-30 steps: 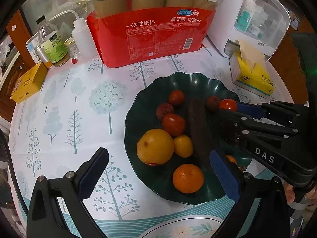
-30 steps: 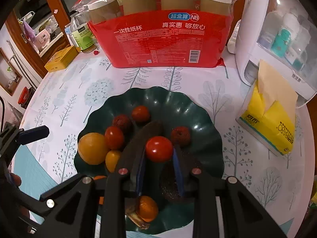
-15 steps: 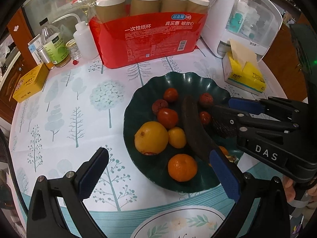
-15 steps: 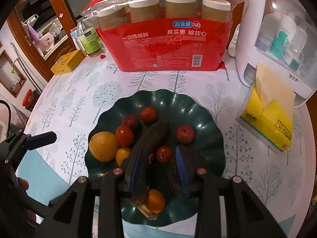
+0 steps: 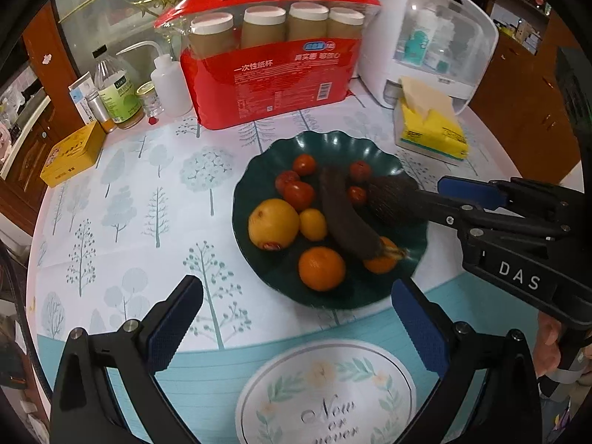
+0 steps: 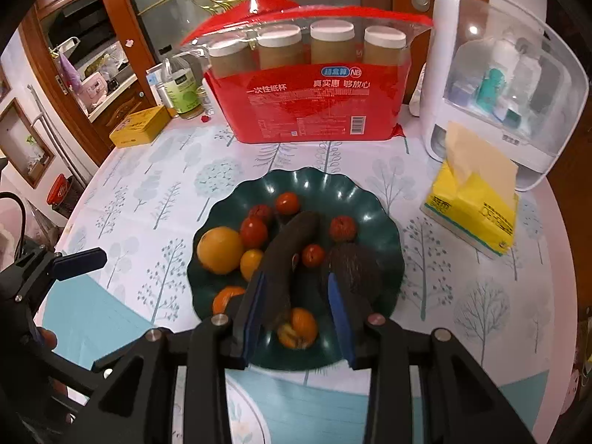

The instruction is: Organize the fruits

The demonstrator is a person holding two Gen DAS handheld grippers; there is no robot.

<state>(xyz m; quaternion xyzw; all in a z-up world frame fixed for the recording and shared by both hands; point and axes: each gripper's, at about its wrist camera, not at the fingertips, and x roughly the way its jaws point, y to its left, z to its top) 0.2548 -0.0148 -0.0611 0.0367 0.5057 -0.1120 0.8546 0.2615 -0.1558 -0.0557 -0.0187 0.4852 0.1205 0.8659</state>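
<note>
Right gripper (image 6: 296, 314): jaws parted, empty — could nudge the banana (image 6: 286, 259) and scatter tomatoes off the plate (image 6: 388, 236).
Left gripper (image 5: 292, 329): wide, holding nothing.

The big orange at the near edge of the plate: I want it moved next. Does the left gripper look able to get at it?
Probably yes. The left gripper is open just short of the orange, nothing lies between them, and the right gripper is off to the side.

At the back of your tabletop (image 5: 129, 199), covered in a tree-print cloth, stands a red pack of paper cups (image 5: 273, 70). To its right you have a white storage box (image 5: 425, 37) with a yellow tissue pack (image 5: 429, 125) in front; to its left, a squeeze bottle (image 5: 168, 81), a green-labelled bottle (image 5: 118, 92) and a yellow tin (image 5: 70, 151).
</note>
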